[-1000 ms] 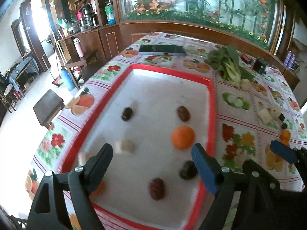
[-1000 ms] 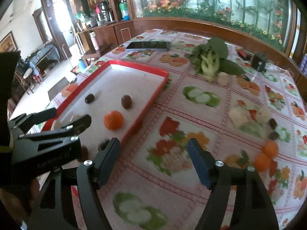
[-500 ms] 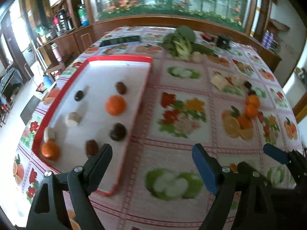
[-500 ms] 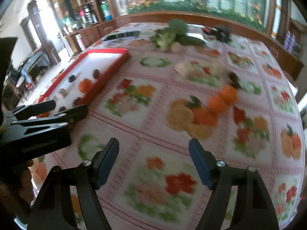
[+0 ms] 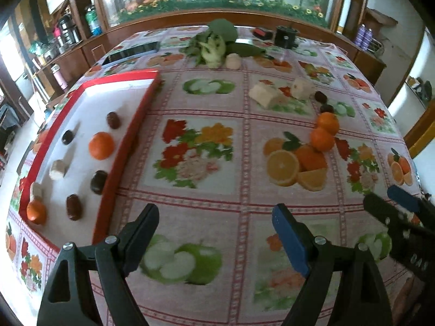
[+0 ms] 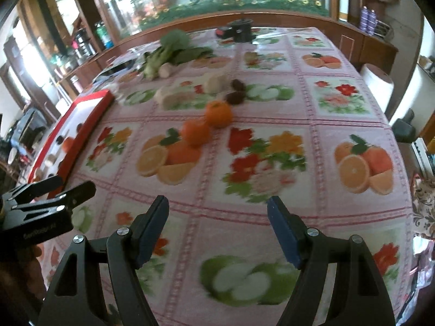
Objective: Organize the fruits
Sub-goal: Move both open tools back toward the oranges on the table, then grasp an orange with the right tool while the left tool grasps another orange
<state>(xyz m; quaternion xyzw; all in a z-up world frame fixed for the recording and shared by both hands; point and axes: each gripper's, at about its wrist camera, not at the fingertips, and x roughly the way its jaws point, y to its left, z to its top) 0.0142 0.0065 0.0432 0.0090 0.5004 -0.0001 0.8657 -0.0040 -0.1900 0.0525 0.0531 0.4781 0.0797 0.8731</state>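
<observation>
A table (image 5: 206,212) is covered by a cloth printed with fruit and flowers. On its left side a red-rimmed white tray (image 5: 127,141) is laid. Two oranges (image 5: 325,131) are set touching each other right of centre, with two dark fruits (image 5: 323,103) and two pale blocks (image 5: 280,93) just behind them. Leafy greens (image 5: 214,40), a pale round item (image 5: 233,61), a dark flat slab (image 5: 133,51) and a black container (image 5: 285,36) are placed at the far end.

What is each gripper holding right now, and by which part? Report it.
Nothing is held. The left gripper and the right gripper both stand open over bare tablecloth, with nothing between their fingers.
</observation>
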